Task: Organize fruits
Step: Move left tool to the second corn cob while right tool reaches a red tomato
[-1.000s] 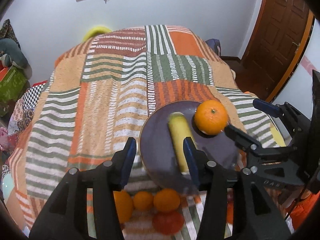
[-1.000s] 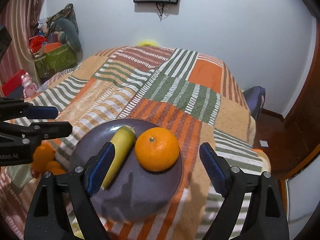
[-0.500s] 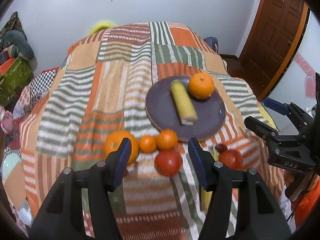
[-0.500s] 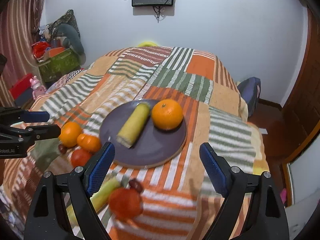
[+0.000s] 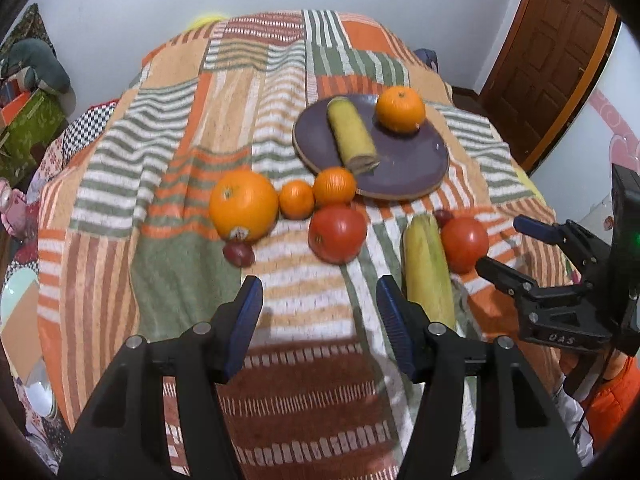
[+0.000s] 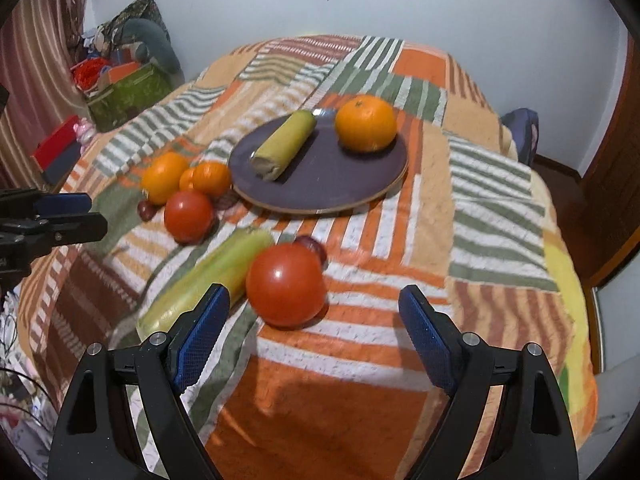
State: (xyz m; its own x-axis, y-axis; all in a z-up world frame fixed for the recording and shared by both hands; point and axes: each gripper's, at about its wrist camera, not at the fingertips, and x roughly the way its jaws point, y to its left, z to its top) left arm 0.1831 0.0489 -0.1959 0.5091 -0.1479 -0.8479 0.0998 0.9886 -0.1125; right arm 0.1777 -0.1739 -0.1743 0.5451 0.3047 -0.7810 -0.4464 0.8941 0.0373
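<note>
Both jaws apart, empty. Left view alone shows wooden door [image 5: 548,60]; right view alone shows curtain [image 6: 36,80], green box [image 6: 128,96].

Two wrist views, facing bed, sharing plate [image 5: 404,172].

The patchwork blanket [image 6: 472,184] looked like coarse woven cloth, its stripes nubbly and matt. The plate [image 6: 352,184] showed a smooth, dull purple glaze with a bare pale rim. The near tomato [image 6: 286,284] had taut glossy skin catching a highlight; the orange on the plate [image 6: 366,122] was finely pebbled and satin. Both grippers appeared to be matt black plastic with ribbed blue pads [image 6: 200,330] and small metal screws. The door [image 5: 548,64] was dark panelled wood
</note>
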